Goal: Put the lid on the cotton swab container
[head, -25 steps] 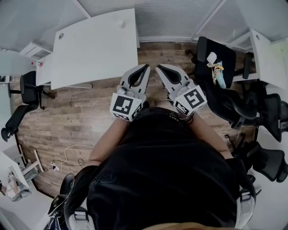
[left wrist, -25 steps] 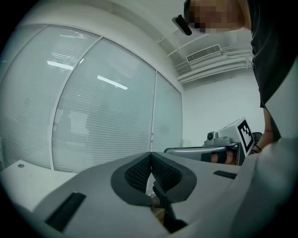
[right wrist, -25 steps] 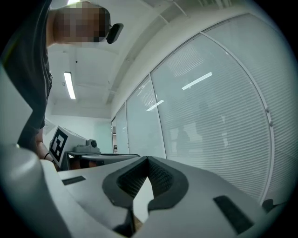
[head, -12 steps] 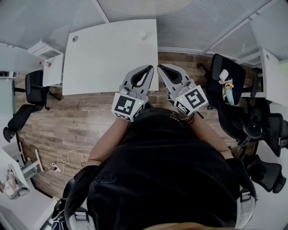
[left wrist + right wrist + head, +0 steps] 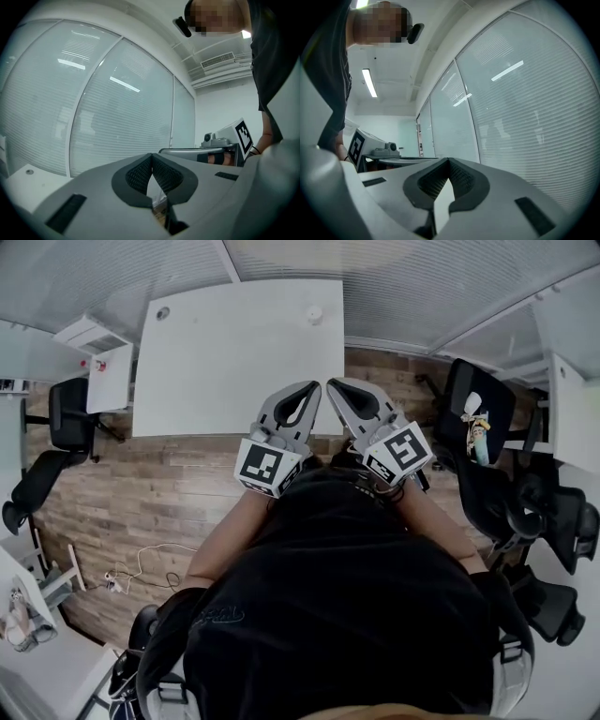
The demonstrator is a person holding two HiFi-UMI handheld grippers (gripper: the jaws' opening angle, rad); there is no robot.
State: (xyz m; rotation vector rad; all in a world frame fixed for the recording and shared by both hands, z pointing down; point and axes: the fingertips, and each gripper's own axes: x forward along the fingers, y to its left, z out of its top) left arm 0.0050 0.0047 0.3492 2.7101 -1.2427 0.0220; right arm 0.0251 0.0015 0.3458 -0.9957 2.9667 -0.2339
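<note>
While the left hand-held gripper (image 5: 313,387) and right hand-held gripper (image 5: 330,384) are hovering side by side mid-frame, both sitting closed and empty, white bench (image 5: 234,352) showing behind their tips

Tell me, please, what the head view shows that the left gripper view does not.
Only the head view shows the black office chairs and a small round white thing near the far edge of the table, too small to identify. Only the left gripper view shows the ceiling air vent. Both show the white table, the slatted window wall, and the left gripper and right gripper, side by side, each shut with nothing between its jaws.
</note>
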